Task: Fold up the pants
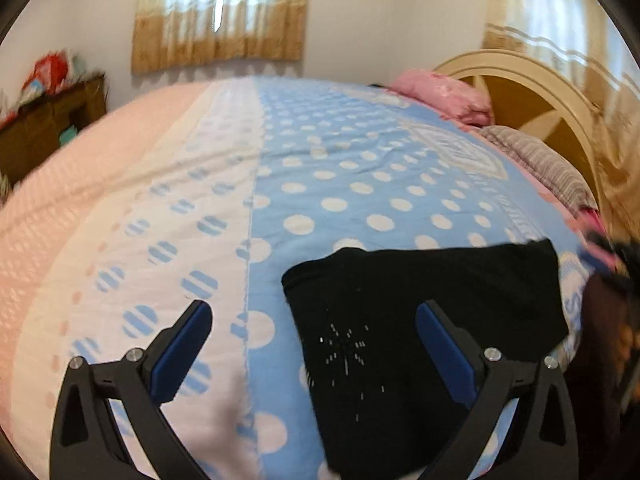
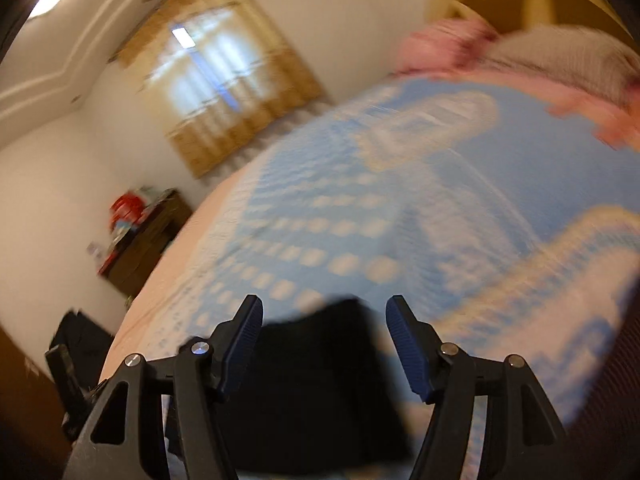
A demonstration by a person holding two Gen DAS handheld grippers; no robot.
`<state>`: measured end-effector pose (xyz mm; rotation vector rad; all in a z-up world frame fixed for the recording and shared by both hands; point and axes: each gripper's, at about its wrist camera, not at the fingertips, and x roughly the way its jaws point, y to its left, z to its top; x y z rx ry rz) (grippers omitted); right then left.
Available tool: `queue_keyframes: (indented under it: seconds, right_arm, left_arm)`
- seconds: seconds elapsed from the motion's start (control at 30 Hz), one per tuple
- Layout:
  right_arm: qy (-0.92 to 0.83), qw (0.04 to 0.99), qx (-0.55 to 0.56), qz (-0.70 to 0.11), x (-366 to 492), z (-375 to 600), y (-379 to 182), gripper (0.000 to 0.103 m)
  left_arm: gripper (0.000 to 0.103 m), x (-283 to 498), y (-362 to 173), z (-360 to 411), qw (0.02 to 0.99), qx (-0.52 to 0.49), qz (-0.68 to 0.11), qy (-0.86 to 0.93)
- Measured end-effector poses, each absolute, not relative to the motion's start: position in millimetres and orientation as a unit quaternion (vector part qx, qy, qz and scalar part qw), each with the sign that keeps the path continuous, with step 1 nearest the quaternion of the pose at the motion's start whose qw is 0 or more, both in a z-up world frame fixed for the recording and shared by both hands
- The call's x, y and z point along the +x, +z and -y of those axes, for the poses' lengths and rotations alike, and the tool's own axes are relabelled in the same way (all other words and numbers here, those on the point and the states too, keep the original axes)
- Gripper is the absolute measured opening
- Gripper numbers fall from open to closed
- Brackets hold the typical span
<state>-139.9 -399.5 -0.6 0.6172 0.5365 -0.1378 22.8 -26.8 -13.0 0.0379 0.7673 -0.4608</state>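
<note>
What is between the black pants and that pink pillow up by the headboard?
Only bare polka-dot bedspread between the black pants and the pink pillow, in the left wrist view.

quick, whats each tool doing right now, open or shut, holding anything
Left tool: open, holding nothing, above the black pants.
Right tool: open, nothing clamped, the pants lie beyond its fingers.

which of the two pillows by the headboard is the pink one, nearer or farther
The farther pillow, up against the wall end of the headboard, is pink; the nearer pillow is grey-striped.
</note>
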Motion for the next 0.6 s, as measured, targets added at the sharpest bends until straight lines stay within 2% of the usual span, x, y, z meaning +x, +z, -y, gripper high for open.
queue_keyframes:
  seconds: [0.13,0.27,0.33,0.43,0.6]
  right_arm:
    - [-0.079,0.898,0.314,-0.297,-144.6,403.8,-30.6,0.066]
    - [-0.061,0.893,0.299,-0.330,-127.2,379.7,-57.3,0.066]
    - [-0.043,0.887,0.296,-0.351,-120.1,368.6,-69.0,0.066]
    - [-0.064,0.902,0.244,-0.350,-116.6,358.5,-72.5,0.067]
    - [-0.092,0.906,0.244,-0.333,-123.5,366.3,-65.3,0.067]
  left_arm:
    - [0.103,28.7,-34.8,35.7,0.887,-0.020,-0.411,-0.210]
    - [0.103,16.4,-52.6,50.1,0.872,-0.002,-0.452,-0.186]
    - [0.103,8.3,-50.6,54.9,0.884,0.021,-0.430,-0.181]
    - [0.103,-1.1,-53.5,60.2,0.890,0.041,-0.421,-0.168]
    - [0.103,-2.1,-53.0,58.0,0.890,0.034,-0.425,-0.161]
